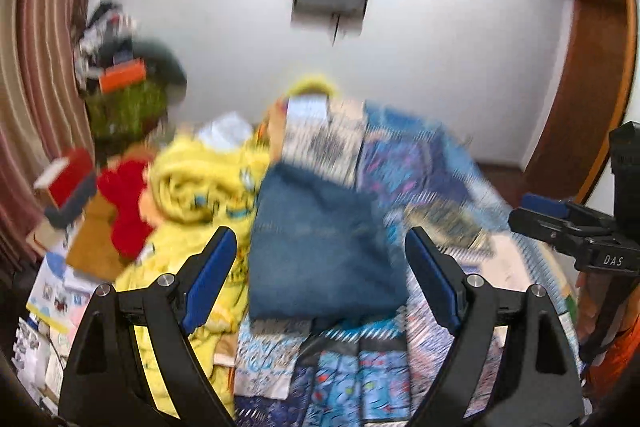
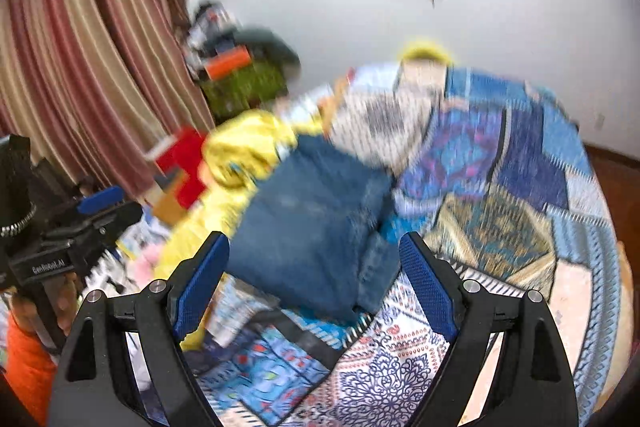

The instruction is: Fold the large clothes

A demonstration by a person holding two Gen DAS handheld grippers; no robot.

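With the jeans (image 1: 320,247) lying folded on the quilt (image 1: 432,163) beside the yellow heap (image 1: 200,187), our left gripper (image 1: 320,263) and right gripper (image 2: 316,267) hang released and empty above them, so we judge this fold finished and next reach for another garment.

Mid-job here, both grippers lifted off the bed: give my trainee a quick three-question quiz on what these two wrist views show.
1. True or false: the left gripper is clamped on the folded denim garment.
2. What lies directly left of the denim in the left wrist view? A) yellow blanket B) a pillow C) a laptop
3. The denim rests on a ____ bedspread.

Key: 1 false, both it and the right gripper stand open and empty. 2 A, yellow blanket. 3 patchwork.
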